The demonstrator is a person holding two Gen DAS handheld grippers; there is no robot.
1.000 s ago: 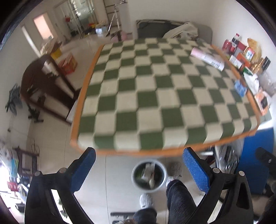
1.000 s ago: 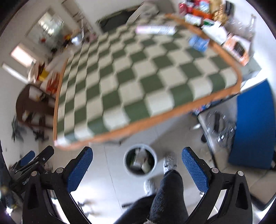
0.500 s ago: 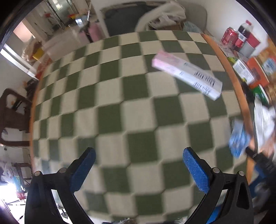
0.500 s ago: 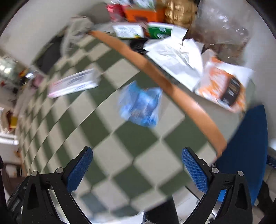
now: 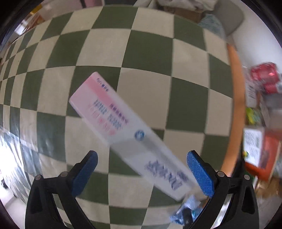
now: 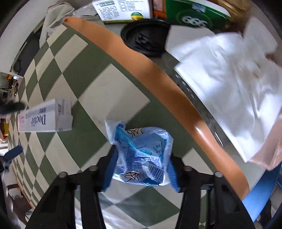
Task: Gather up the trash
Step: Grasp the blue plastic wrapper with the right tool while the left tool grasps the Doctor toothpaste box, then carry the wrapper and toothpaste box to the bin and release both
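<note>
Two grippers over the checked desk, one on a wrapper, one above a box.

Our right gripper point(image 6: 141, 169) has its blue pads pressed in against both sides of a crumpled blue wrapper point(image 6: 141, 155) (it lies on the checked cloth, near the orange edge point(image 6: 158, 77)). Our left gripper point(image 5: 144, 170) stands wide apart and holds nothing; the long pink-and-white box point(image 5: 126, 130) lies slantwise on the desk point(image 5: 149, 49) below it, one end reaching between the pads point(image 5: 200, 171), though blur hides whether they touch. In the right view the box point(image 6: 45, 119) lies left of the wrapper, apart from it. Beyond the edge sit a white bag point(image 6: 229, 84), a black lid point(image 6: 146, 38) and a green carton point(image 6: 195, 14).
</note>
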